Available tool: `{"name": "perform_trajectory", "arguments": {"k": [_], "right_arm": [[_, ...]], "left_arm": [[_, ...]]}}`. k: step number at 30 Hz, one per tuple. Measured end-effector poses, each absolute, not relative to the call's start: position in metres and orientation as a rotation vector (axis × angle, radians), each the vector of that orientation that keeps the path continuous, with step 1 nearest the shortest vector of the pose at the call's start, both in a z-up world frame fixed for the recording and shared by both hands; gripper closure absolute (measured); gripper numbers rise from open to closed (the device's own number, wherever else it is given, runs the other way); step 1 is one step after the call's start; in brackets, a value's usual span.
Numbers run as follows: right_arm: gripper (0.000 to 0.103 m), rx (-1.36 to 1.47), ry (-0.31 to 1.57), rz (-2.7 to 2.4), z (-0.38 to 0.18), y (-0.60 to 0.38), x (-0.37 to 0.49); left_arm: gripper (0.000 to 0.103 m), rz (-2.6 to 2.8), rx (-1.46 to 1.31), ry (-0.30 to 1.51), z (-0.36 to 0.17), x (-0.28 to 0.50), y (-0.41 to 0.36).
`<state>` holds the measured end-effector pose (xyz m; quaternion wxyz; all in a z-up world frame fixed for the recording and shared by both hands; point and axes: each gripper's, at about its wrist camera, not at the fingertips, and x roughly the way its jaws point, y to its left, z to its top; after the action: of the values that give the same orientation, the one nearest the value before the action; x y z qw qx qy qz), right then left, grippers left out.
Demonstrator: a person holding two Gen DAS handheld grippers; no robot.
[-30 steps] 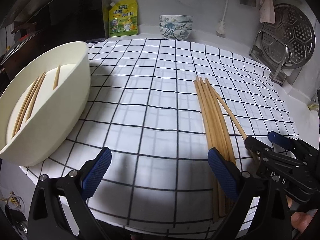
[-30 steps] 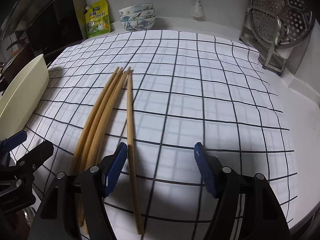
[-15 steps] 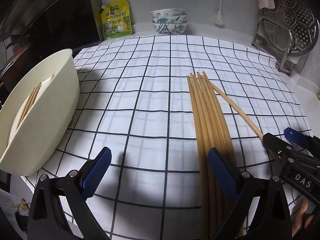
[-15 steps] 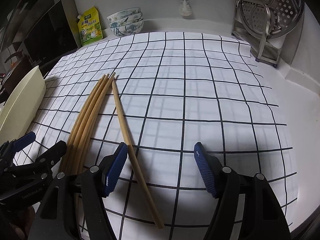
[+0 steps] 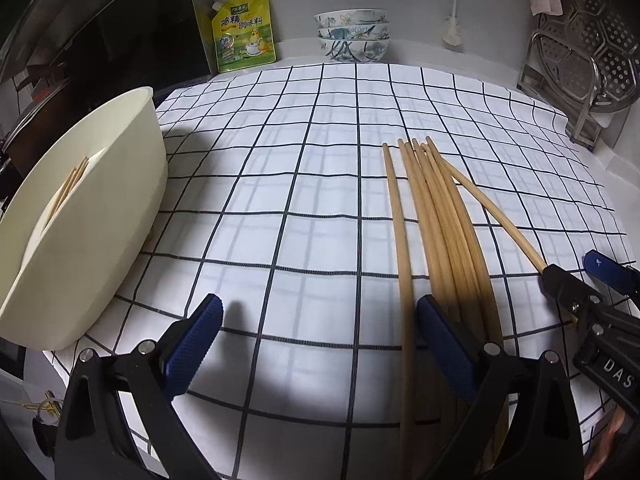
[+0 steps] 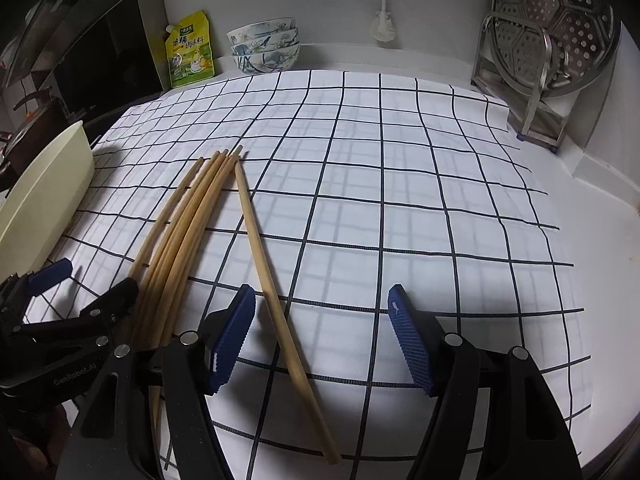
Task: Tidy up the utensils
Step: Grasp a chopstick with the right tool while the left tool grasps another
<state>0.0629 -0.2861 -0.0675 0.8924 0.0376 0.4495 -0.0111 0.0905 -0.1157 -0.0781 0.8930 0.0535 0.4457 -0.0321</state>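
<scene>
Right gripper (image 6: 320, 340) wide open, empty, straddling the stray chopstick (image 6: 276, 276) near the cloth's (image 6: 400, 200) front edge. Left gripper (image 5: 320, 344) likewise open, empty. Advice: centre chopstick between pads before closing.

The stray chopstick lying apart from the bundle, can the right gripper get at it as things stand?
Probably yes: the stray chopstick lies on the cloth between the right gripper's open jaws, apart from the bundle, with nothing over it.

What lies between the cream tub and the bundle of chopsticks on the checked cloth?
Only bare checked cloth lies between the cream tub and the chopsticks, apart from shadows and the left gripper's open fingers; the left wrist view shows it.
</scene>
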Motion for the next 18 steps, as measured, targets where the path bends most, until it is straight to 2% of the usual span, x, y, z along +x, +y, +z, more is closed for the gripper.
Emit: {"name": "perform_trajectory", "arguments": {"k": [4,6,9,10,11,12,14,15,18], "right_arm": [[0.040,0.028,0.928,-0.026,-0.070,-0.276,0.065],[0.050,0.014,0.924,-0.003,-0.069,-0.270,0.067],[0.068,0.002,0.915,0.041,-0.069,-0.263,0.066],[0.071,0.005,0.914,0.051,-0.068,-0.262,0.066],[0.080,0.001,0.913,0.049,-0.068,-0.261,0.066],[0.093,0.000,0.913,0.045,-0.068,-0.261,0.066],[0.096,0.027,0.913,0.049,-0.068,-0.265,0.066],[0.097,0.048,0.912,0.056,-0.068,-0.268,0.066],[0.097,0.134,0.909,0.074,-0.068,-0.279,0.064]], "left_arm": [[0.008,-0.059,0.099,0.925,-0.078,0.096,-0.116],[0.012,-0.067,0.089,0.925,-0.078,0.098,-0.117],[0.029,-0.099,0.057,0.929,-0.077,0.100,-0.120],[0.038,-0.110,0.058,0.924,-0.076,0.099,-0.123],[0.049,-0.120,0.064,0.920,-0.075,0.098,-0.126],[0.056,-0.132,0.068,0.919,-0.074,0.096,-0.128],[0.089,-0.149,0.086,0.920,-0.072,0.093,-0.134],[0.095,-0.158,0.092,0.926,-0.072,0.093,-0.135],[0.096,-0.170,0.084,0.937,-0.071,0.091,-0.131]]}}
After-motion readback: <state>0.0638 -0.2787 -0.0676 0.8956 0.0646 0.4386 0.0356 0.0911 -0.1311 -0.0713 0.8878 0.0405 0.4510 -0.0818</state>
